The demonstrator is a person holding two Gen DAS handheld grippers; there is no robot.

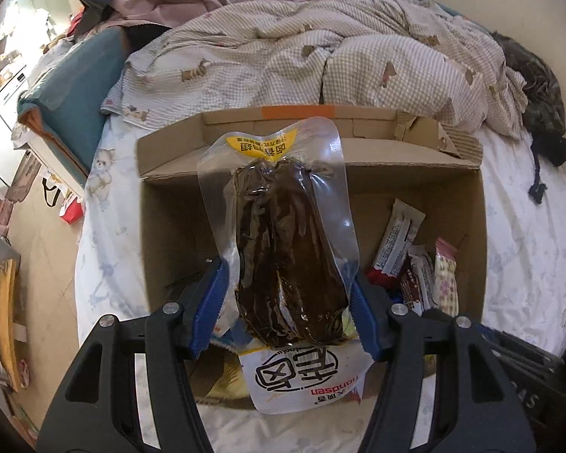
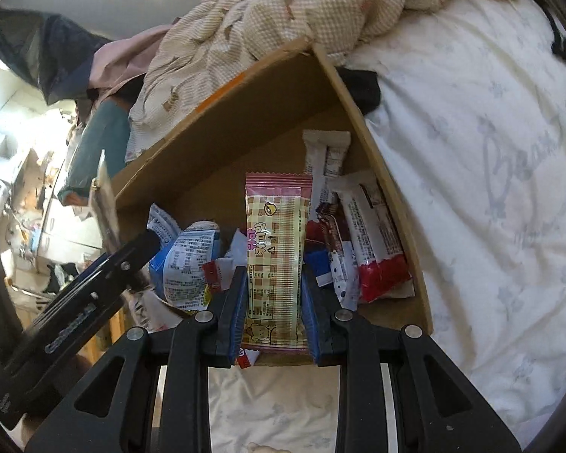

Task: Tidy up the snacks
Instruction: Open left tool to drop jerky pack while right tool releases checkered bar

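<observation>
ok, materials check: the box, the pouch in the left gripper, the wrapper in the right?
Box: brown corrugated cardboard, matte; fluting shows at a torn flap. Pouch in left gripper: clear glossy plastic film, apparently vacuum-sealed around dark contents; strong glare. Wrapper in right gripper: printed glossy film, crimped ends; likely plastic.

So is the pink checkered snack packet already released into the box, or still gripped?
Still gripped: the right gripper is shut on the pink checkered packet, blue pads pressing both edges, above the cardboard box.
</observation>
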